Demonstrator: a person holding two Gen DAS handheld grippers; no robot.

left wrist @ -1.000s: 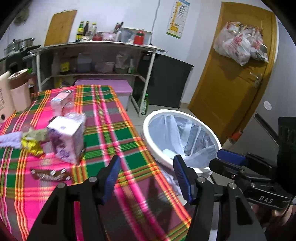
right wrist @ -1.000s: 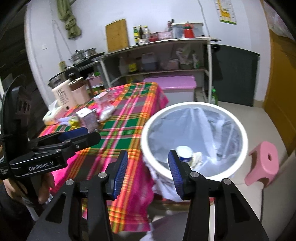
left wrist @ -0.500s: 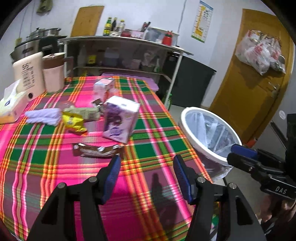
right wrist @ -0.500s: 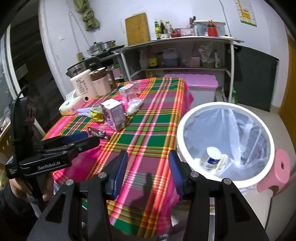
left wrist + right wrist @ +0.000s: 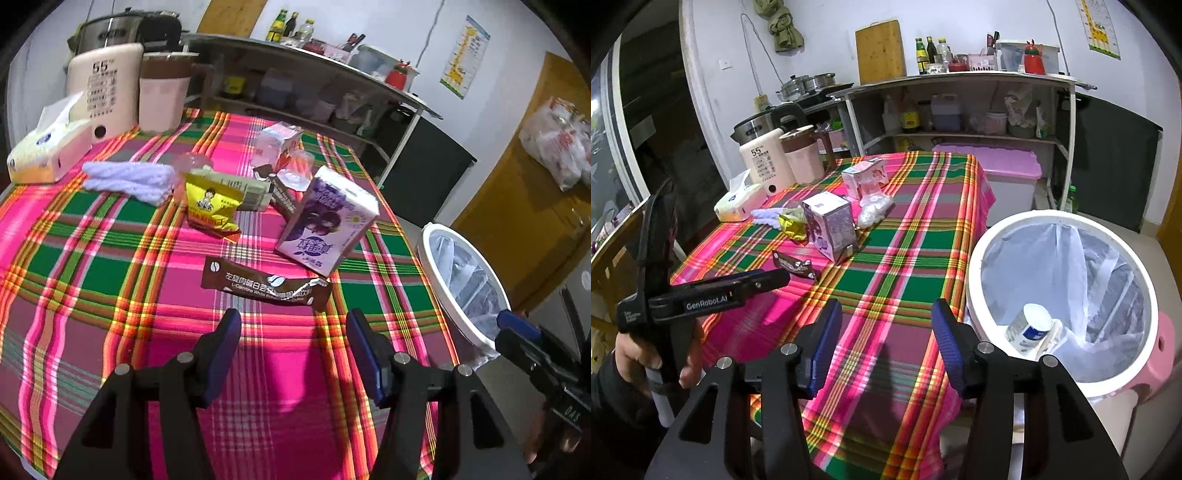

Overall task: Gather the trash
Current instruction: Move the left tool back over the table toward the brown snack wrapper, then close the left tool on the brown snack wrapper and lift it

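Observation:
My left gripper [image 5: 293, 338] is open and empty, just short of a brown wrapper [image 5: 264, 286] lying flat on the plaid tablecloth [image 5: 92, 266]. Behind it stand a purple carton [image 5: 327, 219], a yellow snack packet [image 5: 210, 205] and a pink carton [image 5: 277, 146]. My right gripper [image 5: 884, 334] is open and empty above the table's near edge. To its right stands the white trash bin [image 5: 975, 266] with a clear liner and a white bottle [image 5: 1028, 326] inside. The bin also shows in the left wrist view [image 5: 443, 295].
A tissue box [image 5: 48, 151], a folded lilac cloth [image 5: 129, 177], a cream kettle [image 5: 103, 88] and a pink jug [image 5: 162, 94] stand at the table's far left. A pink stool [image 5: 1160, 347] sits beside the bin. Shelves line the wall.
Both grippers have swung left, away from the bin and towards the table. The left one has come down close to the brown wrapper. Both stay open.

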